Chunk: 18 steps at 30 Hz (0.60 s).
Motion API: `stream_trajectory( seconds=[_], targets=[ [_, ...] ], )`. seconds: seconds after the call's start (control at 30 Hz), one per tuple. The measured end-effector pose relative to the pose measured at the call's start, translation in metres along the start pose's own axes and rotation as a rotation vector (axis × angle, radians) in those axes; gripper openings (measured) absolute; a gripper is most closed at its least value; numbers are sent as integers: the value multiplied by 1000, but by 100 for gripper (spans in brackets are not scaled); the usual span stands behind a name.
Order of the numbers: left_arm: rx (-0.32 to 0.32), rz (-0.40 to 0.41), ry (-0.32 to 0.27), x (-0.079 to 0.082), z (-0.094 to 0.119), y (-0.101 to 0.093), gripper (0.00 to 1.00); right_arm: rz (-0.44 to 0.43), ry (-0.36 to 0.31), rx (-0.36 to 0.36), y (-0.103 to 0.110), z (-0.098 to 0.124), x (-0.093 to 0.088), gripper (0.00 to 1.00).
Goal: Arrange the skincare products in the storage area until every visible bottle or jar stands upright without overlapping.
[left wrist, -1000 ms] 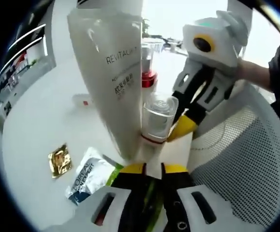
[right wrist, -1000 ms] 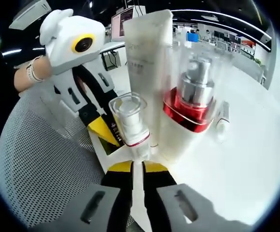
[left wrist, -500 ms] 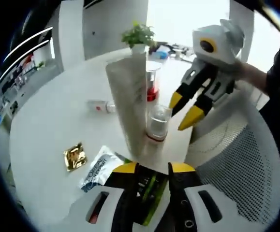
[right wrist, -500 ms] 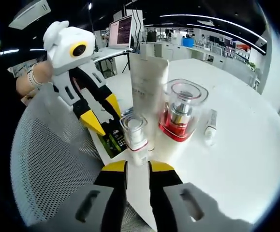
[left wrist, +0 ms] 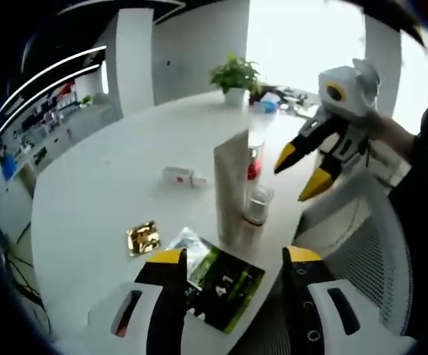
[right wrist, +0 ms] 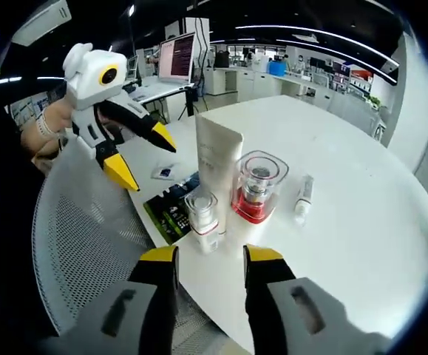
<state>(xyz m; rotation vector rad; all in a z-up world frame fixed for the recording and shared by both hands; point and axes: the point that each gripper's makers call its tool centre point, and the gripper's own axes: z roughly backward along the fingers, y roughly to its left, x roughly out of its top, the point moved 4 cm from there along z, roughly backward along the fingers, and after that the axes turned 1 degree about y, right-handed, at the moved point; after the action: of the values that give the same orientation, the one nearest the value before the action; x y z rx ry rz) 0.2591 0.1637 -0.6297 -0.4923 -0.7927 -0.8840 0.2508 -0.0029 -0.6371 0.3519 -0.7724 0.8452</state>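
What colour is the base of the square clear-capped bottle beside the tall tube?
Red: the bottle has a red base under its clear cap, clearest in the right gripper view.

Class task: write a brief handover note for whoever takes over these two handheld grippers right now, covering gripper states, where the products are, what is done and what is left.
Left gripper: open, empty.
Right gripper: open, empty.
Standing upright in a cluster near the table's edge: white tube, small clear bottle, red-based pump bottle.
Left: a small white tube lies flat beside the red-based pump bottle; stand it up.
Also flat on the table: green-black packet, silver sachet, gold sachet.
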Motion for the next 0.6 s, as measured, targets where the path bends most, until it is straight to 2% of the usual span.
stream_trajectory(
  seconds=[0.1,0.27,0.37,0.6],
  targets=[
    [25,0,-9,-2,6,6,53,-8,-5,-19,-3,5,2,45],
    [69,29,-24,-2,19,13,63,-15,-6,-37,-6,11,4,54],
    [90,42,-35,-2,27,16,72,-18,-5,-41,-6,14,6,58],
    [121,75,-39,-6,37,22,82,-9,-19,-52,-8,16,10,72]
  ],
)
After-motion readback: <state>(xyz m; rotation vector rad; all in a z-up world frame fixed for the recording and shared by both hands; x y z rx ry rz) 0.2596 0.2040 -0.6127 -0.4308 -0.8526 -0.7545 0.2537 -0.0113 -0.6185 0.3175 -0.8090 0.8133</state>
